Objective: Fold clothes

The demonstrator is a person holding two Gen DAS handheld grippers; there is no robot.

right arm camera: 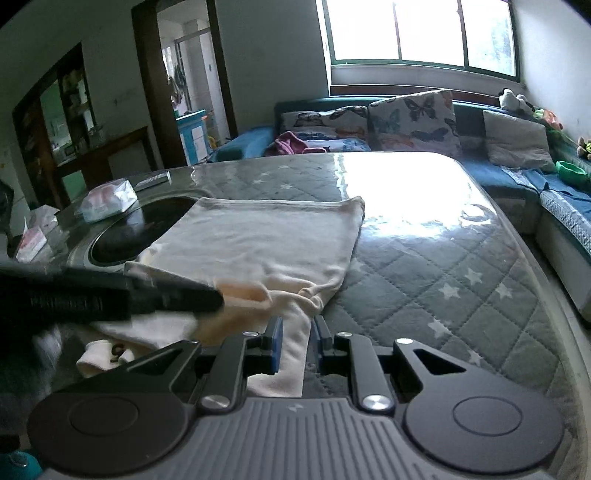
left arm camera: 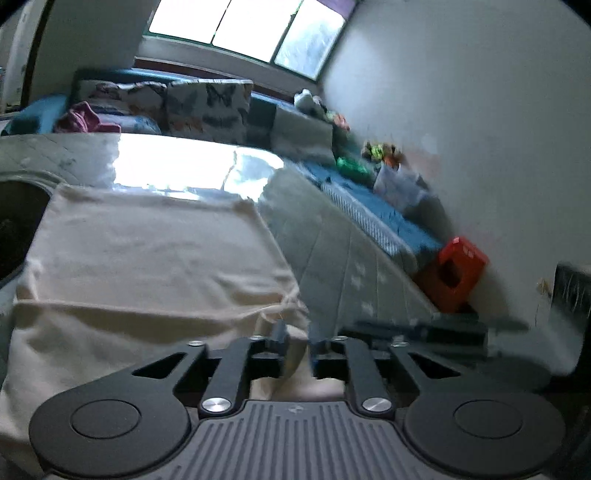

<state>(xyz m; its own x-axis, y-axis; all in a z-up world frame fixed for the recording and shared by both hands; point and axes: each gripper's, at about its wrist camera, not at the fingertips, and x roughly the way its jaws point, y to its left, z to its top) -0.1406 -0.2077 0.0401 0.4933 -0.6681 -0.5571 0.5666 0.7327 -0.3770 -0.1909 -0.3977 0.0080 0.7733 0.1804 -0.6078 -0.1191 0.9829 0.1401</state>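
Item 1, cream garment (right arm camera: pixel 266 240): I see it spread flat on the tabletop (right arm camera: pixel 443 266), which wears a grey quilted star cover under clear film. Folded part lies as a rough rectangle, far hem toward the window (right arm camera: pixel 417 33), long axis running L-R across my right view. A narrower strip of the cloth trails from its near right corner toward my right cam.

Item 2, right gripper (right arm camera: pixel 297 343): fingers part-spread w/ blue pads; the trailing strip passes between them, small gap on the right side, so I can't tell if it's truly pinched.

Item 3, left gripper (left arm camera: pixel 297 343): blurred in left view; fingers close w/ cream cloth between them at the garment's near right corner. I can't tell for sure if it grips.

Item 4, containers: soft tissue pack (right arm camera: pixel 107 201) on the tabletop's left side, tissue poking out its top; a second tissue pack (right arm camera: pixel 35 238) further left. Red box (left arm camera: pixel 456 275) by the wall in left view, dark opening, contents not visible.

Item 5, edges/room: garment's left edge overlaps the dark round inset (right arm camera: pixel 136 232) in the tabletop. Right of the garment, bare quilted cover runs to the rounded tabletop edge. Blue sofa (right arm camera: pixel 509 177) w/ butterfly cushions (right arm camera: pixel 413 118) sits beyond the far edge and down the right side
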